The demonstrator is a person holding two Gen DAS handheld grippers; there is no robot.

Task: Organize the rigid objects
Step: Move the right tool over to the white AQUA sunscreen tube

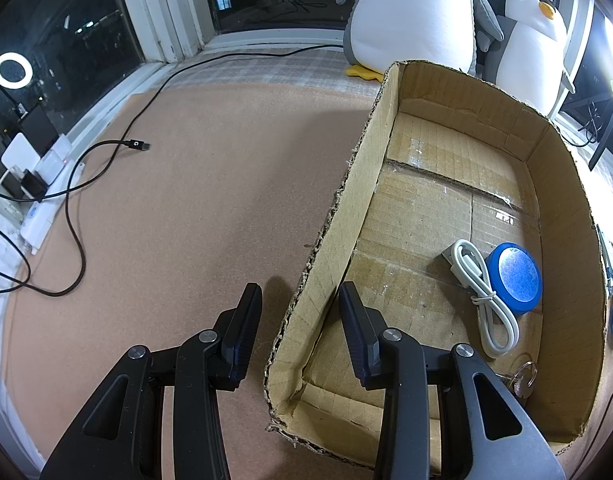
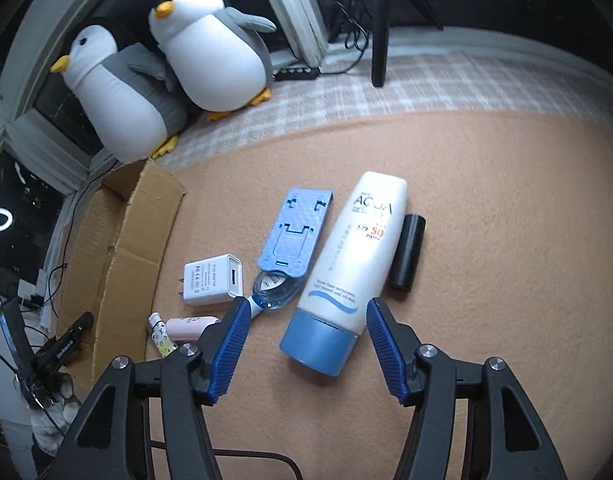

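Note:
My left gripper (image 1: 300, 292) stands astride the left wall of an open cardboard box (image 1: 562, 184); one finger is outside and one inside, with a gap showing on the outer side. Inside the box lie a coiled white cable (image 1: 482, 292), a round blue tin (image 1: 514, 276) and a key ring (image 1: 522, 376). My right gripper (image 2: 302, 310) is open over the blue cap (image 2: 318, 344) of a white sunscreen tube (image 2: 346, 256) lying on the carpet, pads not touching it. Beside the tube are a black cylinder (image 2: 406, 256), a blue folding stand (image 2: 294, 232) and a white charger (image 2: 214, 280).
A clear blue brush-like item (image 2: 274, 292), a pink bottle (image 2: 190, 326) and a small patterned tube (image 2: 160, 334) lie near the box (image 2: 138, 248). Plush penguins (image 2: 210, 48) sit by the window. A black cable (image 1: 134, 144) and power strip (image 1: 46, 200) lie at the left.

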